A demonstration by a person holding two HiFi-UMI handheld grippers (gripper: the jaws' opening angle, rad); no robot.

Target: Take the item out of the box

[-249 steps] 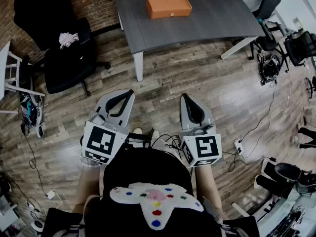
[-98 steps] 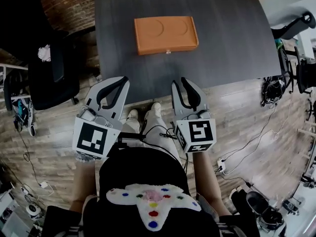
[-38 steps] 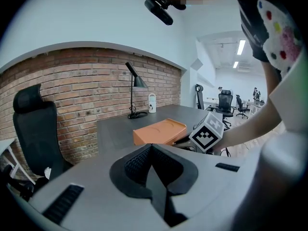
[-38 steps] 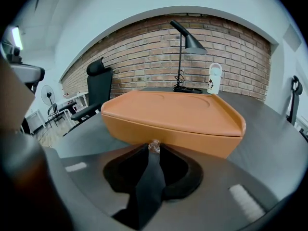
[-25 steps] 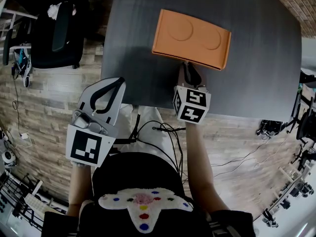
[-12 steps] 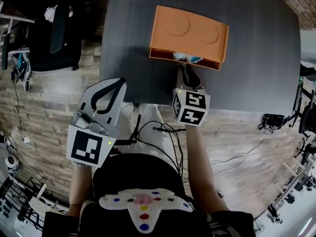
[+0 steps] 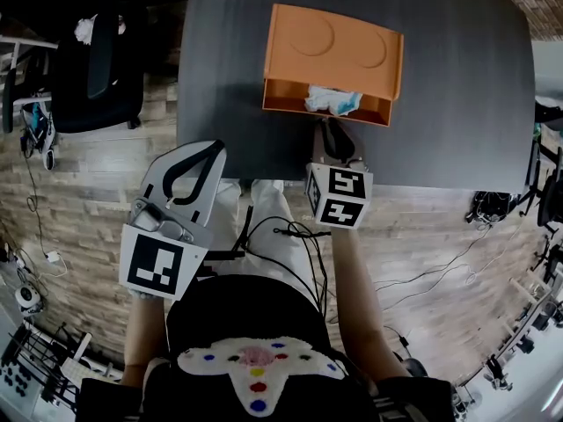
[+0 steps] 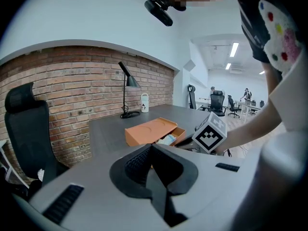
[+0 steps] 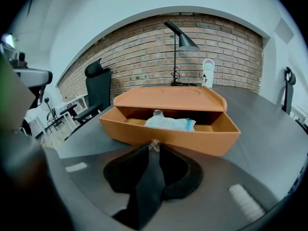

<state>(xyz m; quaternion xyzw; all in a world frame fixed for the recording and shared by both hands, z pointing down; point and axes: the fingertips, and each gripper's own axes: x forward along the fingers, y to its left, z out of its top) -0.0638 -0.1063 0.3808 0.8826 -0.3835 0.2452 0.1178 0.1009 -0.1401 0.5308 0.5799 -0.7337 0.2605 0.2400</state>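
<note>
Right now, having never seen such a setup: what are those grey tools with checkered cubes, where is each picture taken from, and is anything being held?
There is no robot: a person holds a two-jaw gripper in each hand. The head view comes from a camera on the person's head, looking down; the two gripper views come from cameras riding on each gripper, looking along its jaws. On the dark grey table lies an orange box with its drawer pulled partly out and a white-and-blue packet inside. The right gripper is closed on the drawer's small metal knob. The left gripper is away from the box, jaws together, holding nothing.
</note>
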